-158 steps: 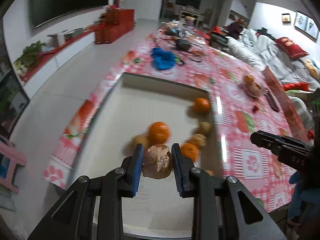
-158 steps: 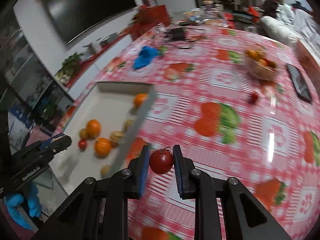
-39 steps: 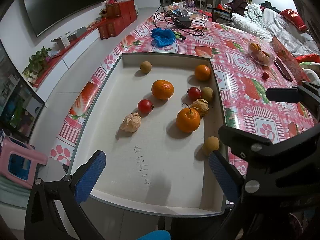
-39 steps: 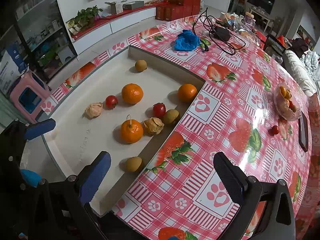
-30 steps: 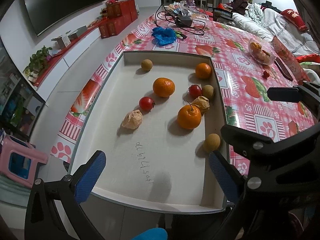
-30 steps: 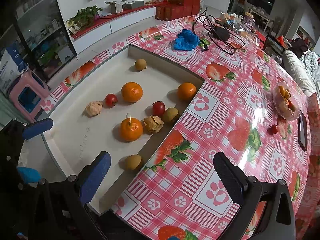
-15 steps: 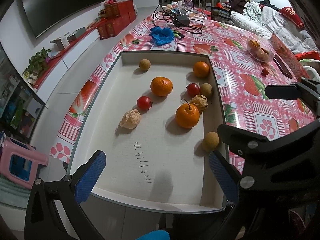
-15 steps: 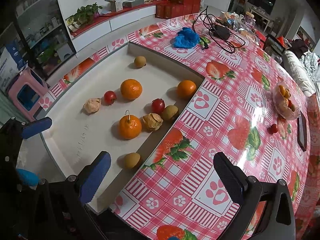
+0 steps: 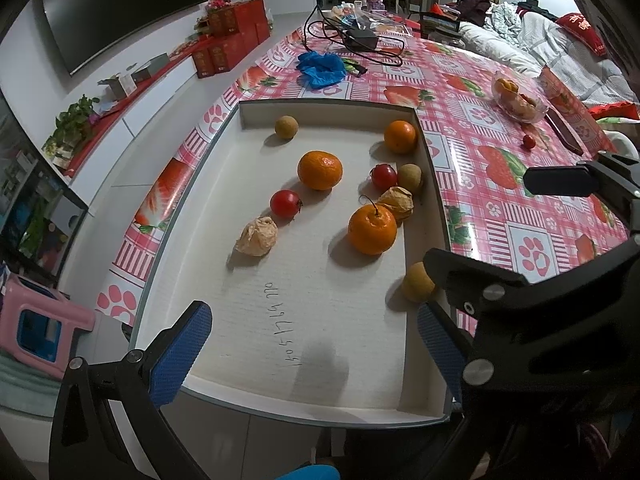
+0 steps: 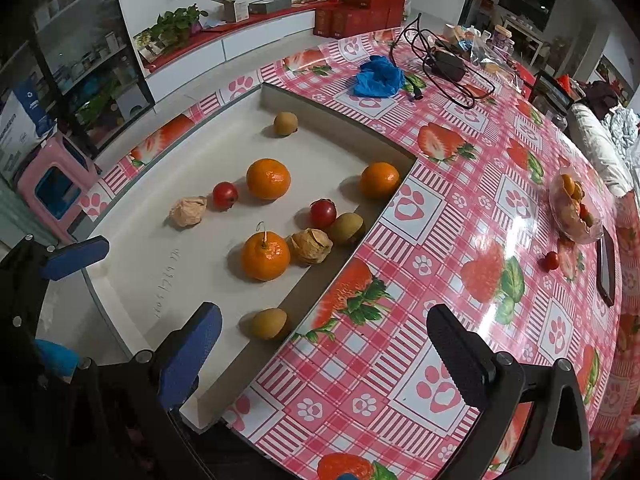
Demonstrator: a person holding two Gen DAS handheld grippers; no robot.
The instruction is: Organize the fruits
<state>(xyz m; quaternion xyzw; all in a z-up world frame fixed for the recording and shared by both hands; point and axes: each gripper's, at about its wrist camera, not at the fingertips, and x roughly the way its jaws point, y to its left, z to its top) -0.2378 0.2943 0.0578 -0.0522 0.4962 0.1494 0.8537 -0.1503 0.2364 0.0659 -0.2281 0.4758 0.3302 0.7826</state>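
A red-and-white checked cloth printed with strawberries and paw marks covers the table [image 10: 452, 216]. In the upper middle of the frame a crumpled blue glove [image 10: 378, 76] lies beside a black adapter with coiled cable [image 10: 448, 66]. A dark phone [image 10: 607, 266] lies at the right edge. At far left stands a pink stool [image 10: 56, 184]; red boxes [image 10: 360, 10] and a potted plant [image 10: 172, 26] sit along the upper wall unit.

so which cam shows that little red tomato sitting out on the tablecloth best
The right wrist view: the stray tomato sits clear on the checked cloth beside the glass bowl. The left wrist view shows the stray tomato too, but smaller and farther off.
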